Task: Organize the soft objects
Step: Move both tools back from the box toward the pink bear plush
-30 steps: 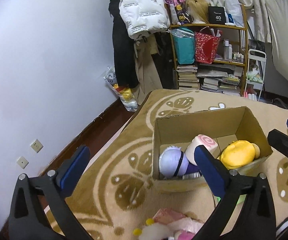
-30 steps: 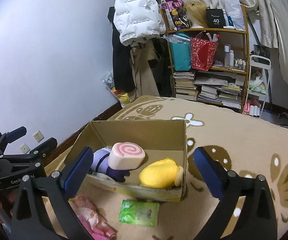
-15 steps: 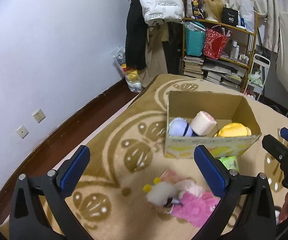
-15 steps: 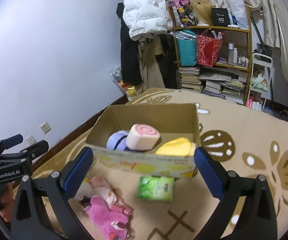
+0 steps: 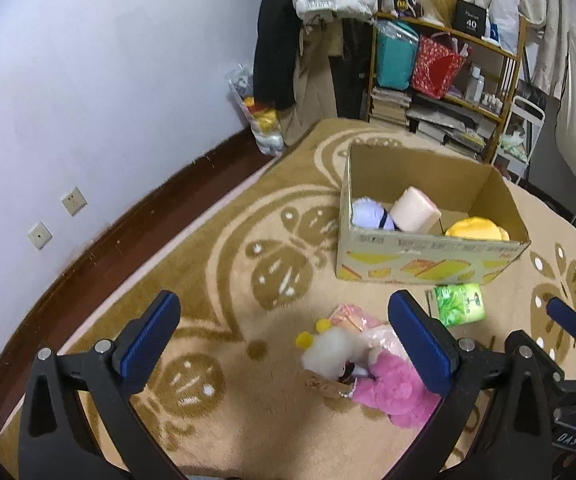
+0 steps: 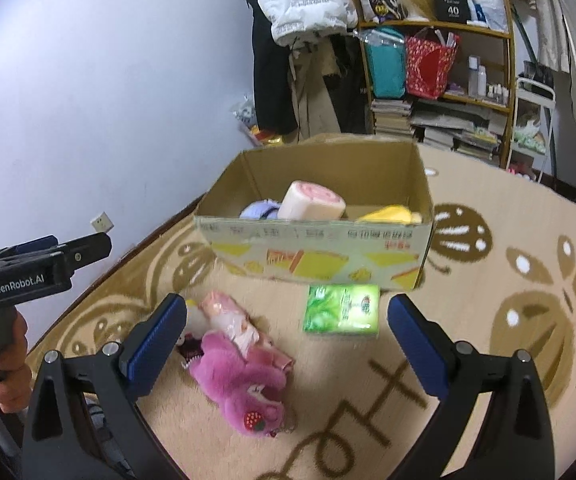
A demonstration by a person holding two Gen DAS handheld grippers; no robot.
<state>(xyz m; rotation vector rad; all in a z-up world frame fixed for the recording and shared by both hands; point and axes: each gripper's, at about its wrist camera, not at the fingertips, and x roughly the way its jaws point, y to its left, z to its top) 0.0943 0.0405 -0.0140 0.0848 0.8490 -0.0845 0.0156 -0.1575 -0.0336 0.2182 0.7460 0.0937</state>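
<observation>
Cardboard box [image 6: 320, 256] now sits farther from both grippers than a second ago, and the pink plush [image 6: 243, 380] on the rug [image 5: 223, 248] comes into view. Left gripper [image 5: 283, 344] and right gripper [image 6: 288, 340] have jaws spread and hold nothing, so this plush is probably next.

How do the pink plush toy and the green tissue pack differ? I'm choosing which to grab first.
The pink plush toy is fuzzy and irregular in shape; the green tissue pack is a smooth, flat rectangle. The plush toy lies touching other soft items in a small pile; the tissue pack lies alone, close to the cardboard box. Both lie on the rug, outside the box, with no gripper on them.
</observation>
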